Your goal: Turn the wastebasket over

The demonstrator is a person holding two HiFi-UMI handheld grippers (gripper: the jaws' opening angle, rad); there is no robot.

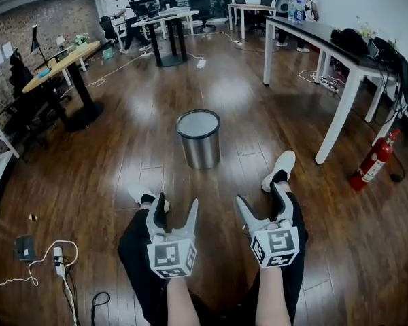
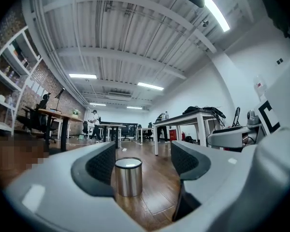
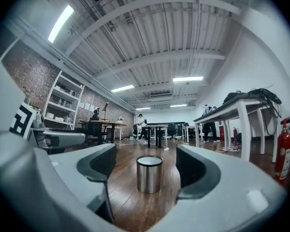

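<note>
**Head view, left to right.** Cables lie on the wooden floor at 8 o'clock from the wastebasket. A wooden-topped surface stands well apart at 10 o'clock.

**Left gripper**: jaws wide apart with nothing between them, held at 7 o'clock above the person's legs.

**Wastebasket**: a steel cylinder standing on end, dark-rimmed end up. This is probably the open mouth, though the pale top reads unclearly. Bare floor rings it on every side, and nothing touches its wall. Both gripper views frame it between the jaws but well beyond their tips.

**Right gripper**: jaws likewise spread and empty, at 5 o'clock.

A white surface runs from 1 to 3 o'clock, its nearest leg well apart from the wastebasket. A red fire extinguisher stands just beyond that leg, at 3 o'clock.
</note>
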